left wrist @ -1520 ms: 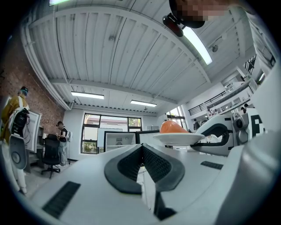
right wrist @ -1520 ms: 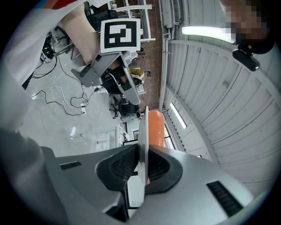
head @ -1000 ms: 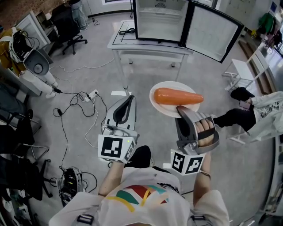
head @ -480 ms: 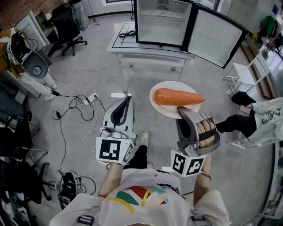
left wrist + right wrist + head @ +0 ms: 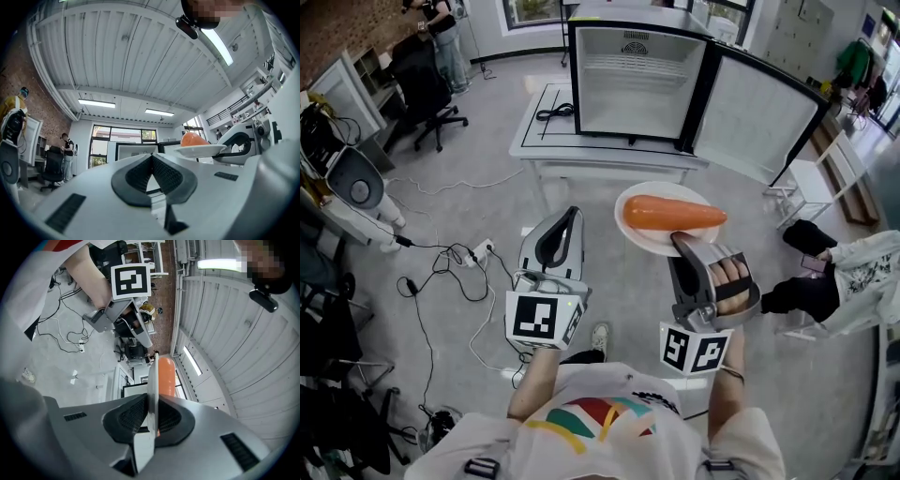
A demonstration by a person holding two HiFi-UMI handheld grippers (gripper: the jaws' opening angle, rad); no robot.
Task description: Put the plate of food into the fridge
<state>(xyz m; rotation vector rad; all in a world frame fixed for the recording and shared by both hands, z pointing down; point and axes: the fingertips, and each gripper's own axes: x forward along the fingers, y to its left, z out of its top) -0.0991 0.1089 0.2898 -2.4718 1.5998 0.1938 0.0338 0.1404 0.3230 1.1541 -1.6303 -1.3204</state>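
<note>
The right tool is gripping the near rim of a white round plate. In the right gripper view the plate is showing edge-on between the two dark ribbed pads, and both pads are pressing on it. A long, smooth orange piece of food is lying across the plate just beyond the jaws. The person's right hand is wrapping the handle behind them. The plate is hanging level in the air above the grey floor, out in front of this tool and short of the fridge.

Just to the left of the right tool, and apart from the plate, the left tool is pointing the same way. Its jaws are meeting at the tips and holding nothing.

Ahead of both tools a white bench is carrying a small black fridge with a white interior. Its door is swinging wide open toward the right tool's side, and a black cable is lying on the bench beside the fridge.

Off to the right of the right tool, a seated person's patterned sleeve is reaching into view. Far to the left of the left tool, loose cables are trailing over the floor. A black office chair is standing farther out on that side.
</note>
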